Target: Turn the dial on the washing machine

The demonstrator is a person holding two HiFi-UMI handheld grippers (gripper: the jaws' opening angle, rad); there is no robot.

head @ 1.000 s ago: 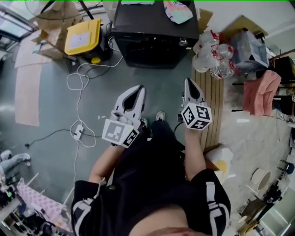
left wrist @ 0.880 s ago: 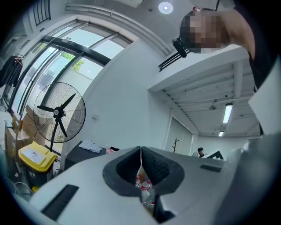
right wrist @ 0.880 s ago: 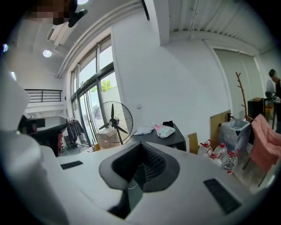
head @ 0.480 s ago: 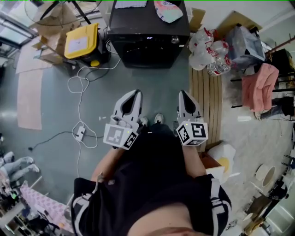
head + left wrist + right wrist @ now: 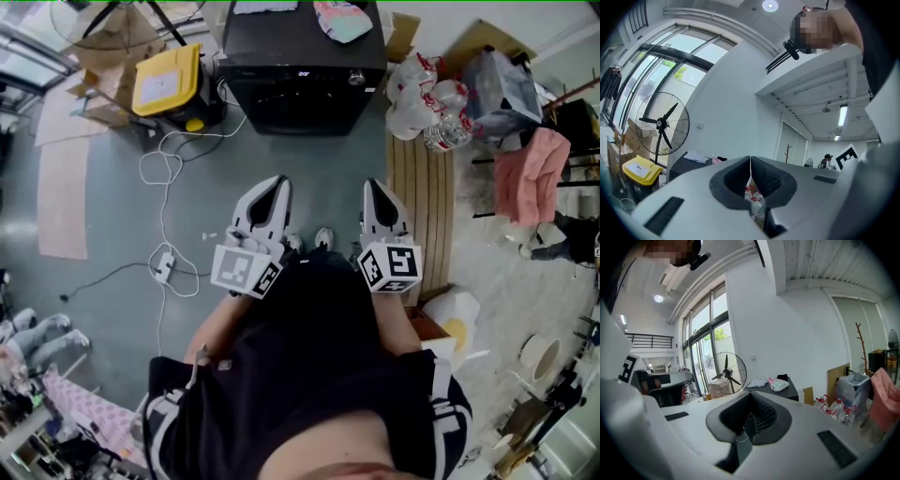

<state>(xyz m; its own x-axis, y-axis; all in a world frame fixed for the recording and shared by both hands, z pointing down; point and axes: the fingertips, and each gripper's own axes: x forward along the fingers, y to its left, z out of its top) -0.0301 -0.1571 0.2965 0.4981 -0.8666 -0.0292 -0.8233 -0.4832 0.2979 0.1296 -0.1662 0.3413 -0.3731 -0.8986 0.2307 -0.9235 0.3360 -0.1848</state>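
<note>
Head view, machine: black front-loading washing machine [image 5: 305, 70] stands at the top of frame on the grey floor [image 5: 112, 225].
Head view, dial: small round silver dial [image 5: 357, 79] sits at the right end of the machine's control panel, well apart from both grippers.
Head view, left: white left hand-held gripper [image 5: 277, 183] is held over the floor, tips toward the machine.
Head view, right: white right hand-held gripper [image 5: 375, 186] is alongside it, pointing the same way.
Head view, clutter: yellow-lidded bin [image 5: 169, 80] is left of the machine, and a wrapped pack of clear water bottles [image 5: 427, 103] is right of it.
Left gripper view, jaws: pads pressed together, nothing between them.
Right gripper view, jaws: closed tip to tip, empty. The machine's dark top shows beyond the tips, with a black pedestal fan [image 5: 726, 372] to its left.
</note>
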